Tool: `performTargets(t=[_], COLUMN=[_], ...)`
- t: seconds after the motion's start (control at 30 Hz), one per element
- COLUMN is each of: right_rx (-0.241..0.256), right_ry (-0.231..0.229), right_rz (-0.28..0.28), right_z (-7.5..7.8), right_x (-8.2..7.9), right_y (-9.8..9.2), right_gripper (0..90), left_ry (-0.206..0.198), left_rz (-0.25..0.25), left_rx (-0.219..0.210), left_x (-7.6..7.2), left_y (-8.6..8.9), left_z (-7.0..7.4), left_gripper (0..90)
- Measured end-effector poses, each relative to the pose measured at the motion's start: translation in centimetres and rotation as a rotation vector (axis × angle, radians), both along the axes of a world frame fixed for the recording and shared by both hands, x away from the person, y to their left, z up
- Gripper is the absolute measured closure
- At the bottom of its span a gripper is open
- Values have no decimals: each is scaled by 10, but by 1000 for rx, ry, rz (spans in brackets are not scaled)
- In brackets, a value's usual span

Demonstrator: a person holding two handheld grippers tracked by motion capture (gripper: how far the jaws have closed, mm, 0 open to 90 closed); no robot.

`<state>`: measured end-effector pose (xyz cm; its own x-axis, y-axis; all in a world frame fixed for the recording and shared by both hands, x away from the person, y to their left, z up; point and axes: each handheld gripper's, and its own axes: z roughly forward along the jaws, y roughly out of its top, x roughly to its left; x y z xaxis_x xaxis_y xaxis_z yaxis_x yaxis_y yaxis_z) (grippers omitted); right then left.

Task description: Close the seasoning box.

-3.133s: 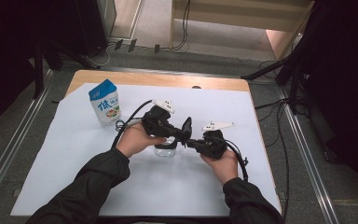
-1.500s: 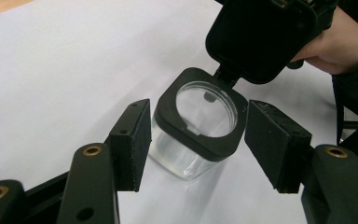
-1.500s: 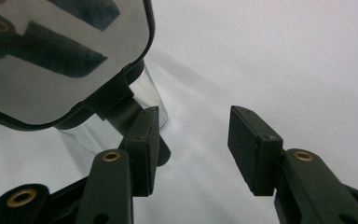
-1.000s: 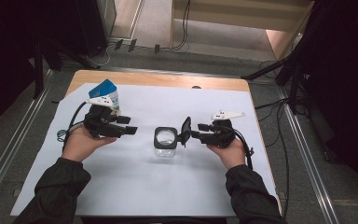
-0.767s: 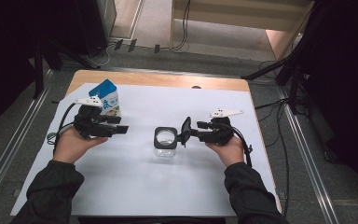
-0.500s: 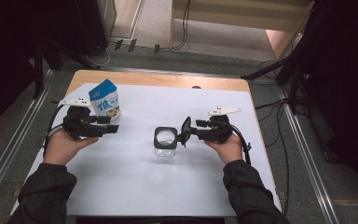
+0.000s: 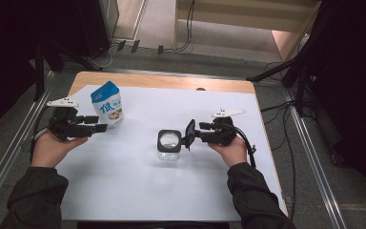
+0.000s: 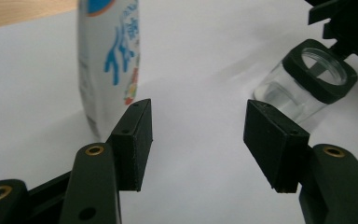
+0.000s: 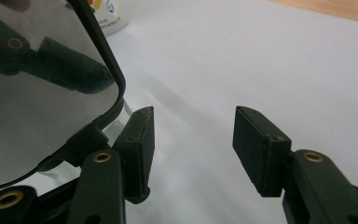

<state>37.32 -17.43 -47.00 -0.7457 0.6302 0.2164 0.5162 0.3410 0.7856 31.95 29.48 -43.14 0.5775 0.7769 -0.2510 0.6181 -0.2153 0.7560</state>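
White paper covers the table [image 7: 124, 200]. Left gripper [image 7: 97, 128], jaws wide and empty, sits just beside the milk carton [image 7: 107, 105] near the far left corner; a bump could tip it. Right gripper [image 7: 190, 135], wide too, touches the open jar [image 7: 169, 144] mid-table. Earlier, the left gripper was nearer the jar.

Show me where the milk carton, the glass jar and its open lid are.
milk carton [image 7: 107, 105], high view, printed front face.
glass jar [image 7: 169, 141], high view, black rim.
lid [image 7: 189, 132], high view, raised flap beside the rim.
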Motion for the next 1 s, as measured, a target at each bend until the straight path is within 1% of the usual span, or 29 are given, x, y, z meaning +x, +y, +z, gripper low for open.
performTargets(t=[0.13, 0.23, 0.27, 0.43, 0.5, 0.53, 0.63, 0.7, 0.77, 0.83, 1.0], right_rx=[-8, -7, -8, -13, -13, -14, -14, -17, -13, -18, -24], right_ry=[2, 3, 2, 7, 6, 6, 6, 6, 3, 5, 8], right_rz=[-3, -18, -20, -42, -48, -54, -66, -72, -81, -85, -96], right_z=[0, 0, 0, 0, -1, -1, -2, -2, -2, -3, -4], right_x=[-2, -5, -5, -10, -12, -14, -17, -19, -23, -25, -29], right_y=[-3, -7, -9, -17, -20, -22, -27, -29, -32, -34, -39], right_gripper=[497, 497, 497, 496, 496, 496, 496, 496, 496, 496, 496], left_ry=[0, 4, 6, 6, 1, -1, -9, -8, -7, -2, -27], left_rz=[29, 42, 41, 48, 50, 44, 54, 56, 56, 50, 62], left_rx=[-1, 14, 8, 9, 17, 11, 4, 2, 17, 8, 15], left_x=[8, 15, 17, 28, 31, 33, 38, 42, 45, 48, 52], left_y=[8, 11, 12, 9, 7, 7, 5, 6, 6, 7, 4], left_z=[-3, -5, -5, -7, -7, -7, -6, -7, -7, -7, -6], left_gripper=[443, 444, 444, 447, 448, 449, 454, 469, 503, 520, 564])
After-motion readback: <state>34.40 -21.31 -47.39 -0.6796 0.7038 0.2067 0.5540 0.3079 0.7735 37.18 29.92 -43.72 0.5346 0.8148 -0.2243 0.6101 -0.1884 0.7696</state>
